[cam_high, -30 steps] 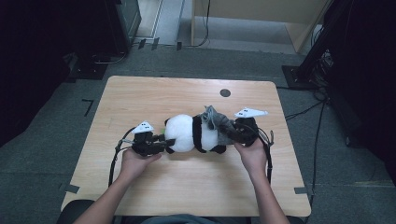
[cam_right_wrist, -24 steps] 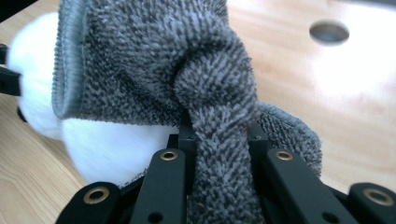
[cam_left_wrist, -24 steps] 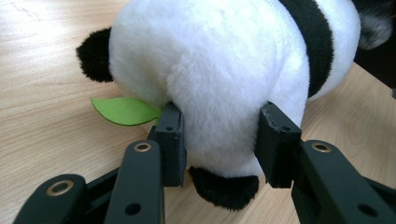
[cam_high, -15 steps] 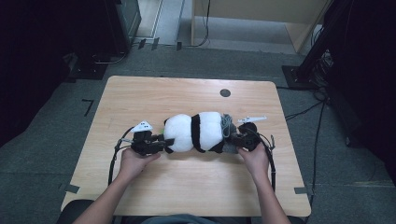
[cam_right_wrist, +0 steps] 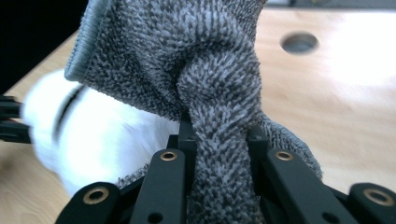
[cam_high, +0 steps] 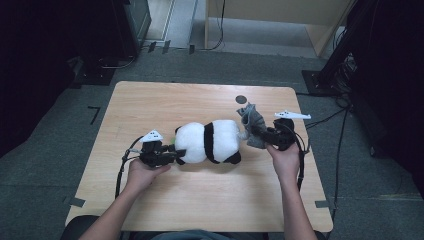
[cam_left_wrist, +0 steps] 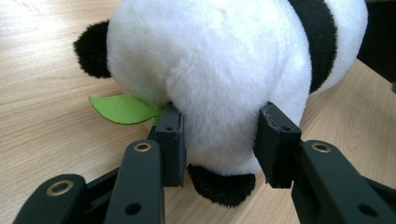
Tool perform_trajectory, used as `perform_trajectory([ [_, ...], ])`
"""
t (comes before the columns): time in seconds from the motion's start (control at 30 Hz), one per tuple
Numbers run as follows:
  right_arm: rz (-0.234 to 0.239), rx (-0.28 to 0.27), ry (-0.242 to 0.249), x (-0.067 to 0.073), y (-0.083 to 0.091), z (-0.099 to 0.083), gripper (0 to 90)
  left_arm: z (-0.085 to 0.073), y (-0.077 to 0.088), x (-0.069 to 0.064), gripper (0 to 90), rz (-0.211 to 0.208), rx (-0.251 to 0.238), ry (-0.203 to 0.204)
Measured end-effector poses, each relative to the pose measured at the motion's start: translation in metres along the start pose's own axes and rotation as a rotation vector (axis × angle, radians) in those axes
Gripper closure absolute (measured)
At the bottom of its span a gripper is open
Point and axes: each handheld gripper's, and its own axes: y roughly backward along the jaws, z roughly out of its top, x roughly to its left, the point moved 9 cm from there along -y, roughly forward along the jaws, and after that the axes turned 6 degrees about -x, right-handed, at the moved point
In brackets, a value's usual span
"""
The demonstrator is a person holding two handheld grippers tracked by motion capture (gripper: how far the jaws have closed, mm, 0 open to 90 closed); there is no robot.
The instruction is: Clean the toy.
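Observation:
A black-and-white panda plush [cam_high: 210, 142] lies on its side in the middle of the wooden table [cam_high: 165, 105]. My left gripper [cam_high: 172, 155] is shut on its left end. In the left gripper view the pads [cam_left_wrist: 170, 135] press into the white fur of the panda [cam_left_wrist: 219, 60], beside a green felt leaf [cam_left_wrist: 121, 108]. My right gripper [cam_high: 260, 134] holds a grey knitted cloth [cam_high: 251, 122] just off the panda's right end. In the right gripper view the jaws of my right gripper [cam_right_wrist: 219, 135] pinch a bunched fold of the cloth [cam_right_wrist: 196, 60], with the panda [cam_right_wrist: 107, 135] blurred behind it.
A round hole [cam_high: 241, 99] sits in the tabletop behind the cloth. Cables trail from both grippers over the table's near part. Dark equipment stands on the floor at the far left and the right, and wooden furniture stands beyond the table's far edge.
My right gripper has moved to the right with the grey cloth, drawing it off the panda's right end. The left gripper has stayed on the panda.

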Motion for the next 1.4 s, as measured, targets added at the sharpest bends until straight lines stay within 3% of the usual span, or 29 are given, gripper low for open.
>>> perform_trajectory([
  [0.03,0.0,0.0,0.0,0.0,0.0,0.0,76.7,0.0,0.0,0.0,58.3,0.0,-0.001,0.001],
  [0.07,0.026,-0.02,0.028,0.013,-0.003,0.008,76.6,-0.001,0.0,0.0,58.3,0.001,-0.002,-0.001],
  [0.2,0.066,-0.036,0.065,0.029,-0.011,0.013,76.2,-0.002,0.001,0.0,58.1,0.004,-0.002,-0.004],
  [0.3,0.068,-0.011,0.081,0.034,-0.023,0.008,75.7,-0.003,0.001,-0.001,58.0,0.006,-0.001,-0.006],
  [0.33,0.062,0.021,0.085,0.032,-0.033,-0.001,75.4,-0.003,0.001,-0.001,58.0,0.007,-0.001,-0.006],
  [0.47,0.065,0.019,0.07,0.026,-0.035,-0.007,75.6,-0.002,0.0,-0.001,58.0,0.005,-0.011,0.001],
  [0.6,0.035,0.048,0.043,0.012,-0.037,-0.02,76.3,-0.001,0.0,-0.001,58.0,0.002,-0.019,0.01],
  [0.67,0.022,0.087,0.005,0.004,-0.041,-0.032,76.8,-0.001,-0.001,-0.001,58.0,0.002,-0.02,0.014],
  [0.8,0.016,0.115,-0.01,0.001,-0.046,-0.043,77.2,-0.002,0.0,0.0,58.0,0.001,-0.015,0.021],
  [0.9,0.006,0.201,-0.02,0.002,-0.056,-0.064,77.4,-0.001,0.0,0.001,58.0,0.001,-0.012,0.026],
  [1.03,0.025,0.233,-0.034,0.004,-0.066,-0.078,77.4,0.001,0.001,0.004,58.1,0.009,-0.01,0.035],
  [1.17,0.027,0.251,-0.047,-0.001,-0.063,-0.081,76.9,0.003,0.002,0.005,58.2,0.002,-0.003,0.042],
  [1.3,0.002,0.225,-0.048,-0.008,-0.053,-0.074,76.9,0.004,0.003,0.005,58.4,-0.005,0.009,0.044],
  [1.33,-0.009,0.174,-0.042,-0.009,-0.041,-0.063,76.9,0.004,0.003,0.005,58.5,-0.007,0.01,0.043],
  [1.37,-0.009,0.174,-0.042,-0.009,-0.041,-0.063,76.9,0.004,0.003,0.005,58.5,-0.008,0.011,0.043],
  [1.4,-0.011,0.111,-0.02,-0.006,-0.029,-0.049,76.9,0.004,0.003,0.005,58.6,-0.009,0.011,0.042],
])
